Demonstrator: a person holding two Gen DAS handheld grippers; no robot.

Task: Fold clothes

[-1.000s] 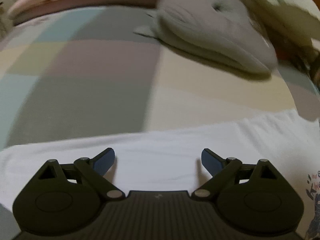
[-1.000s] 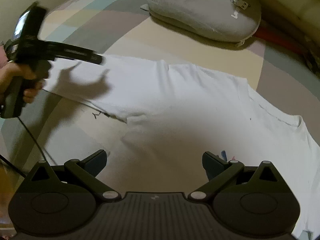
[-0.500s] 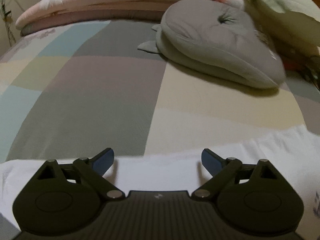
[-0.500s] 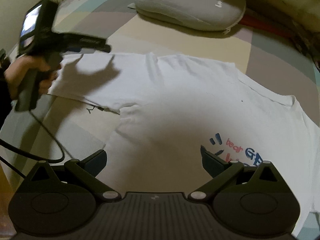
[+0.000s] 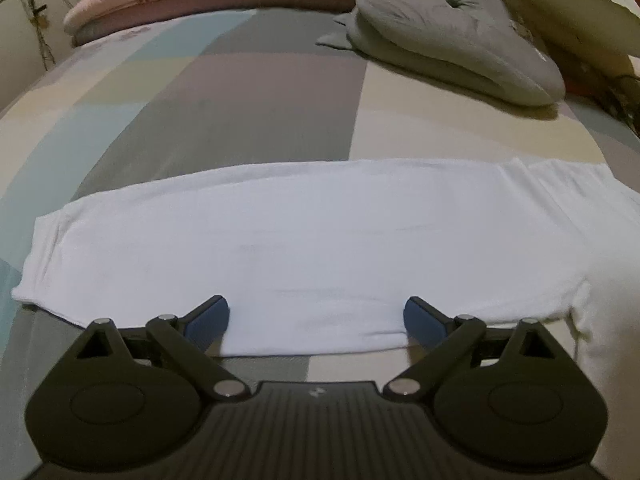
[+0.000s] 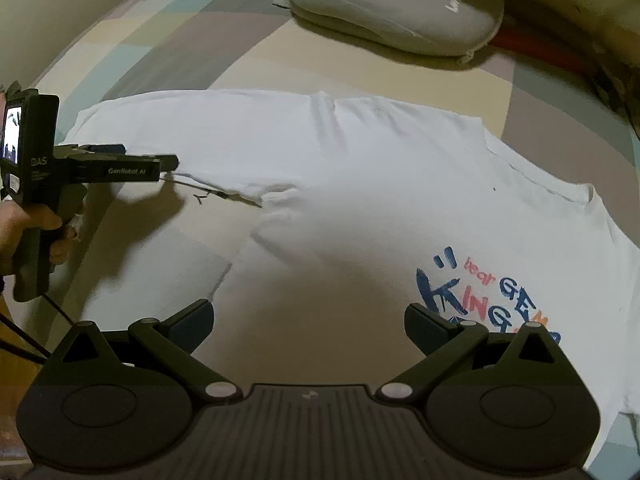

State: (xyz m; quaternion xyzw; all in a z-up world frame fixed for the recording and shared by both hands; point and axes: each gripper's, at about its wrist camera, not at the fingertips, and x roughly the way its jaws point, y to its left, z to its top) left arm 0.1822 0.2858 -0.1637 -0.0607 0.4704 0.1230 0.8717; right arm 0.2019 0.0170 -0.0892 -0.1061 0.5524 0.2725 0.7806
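Lying spread flat on a patchwork bedsheet (image 6: 168, 52) of pastel blocks is a white T-shirt (image 6: 360, 184), its sleeve (image 5: 280, 232) stretched out sideways and a blue-and-red printed slogan (image 6: 480, 292) on the chest. The fabric puckers slightly at the armpit. The left gripper (image 5: 316, 316) hovers at the sleeve's near hem with jaws wide apart, holding nothing. The right gripper (image 6: 308, 324) hangs above the shirt's body, also spread wide. A grey cushion (image 6: 400, 4) rests beyond the shirt.

The left gripper (image 6: 170, 163) reads "GenRobot.AI" and "DAS"; the white T-shirt (image 6: 360, 168) "bear", "KING".
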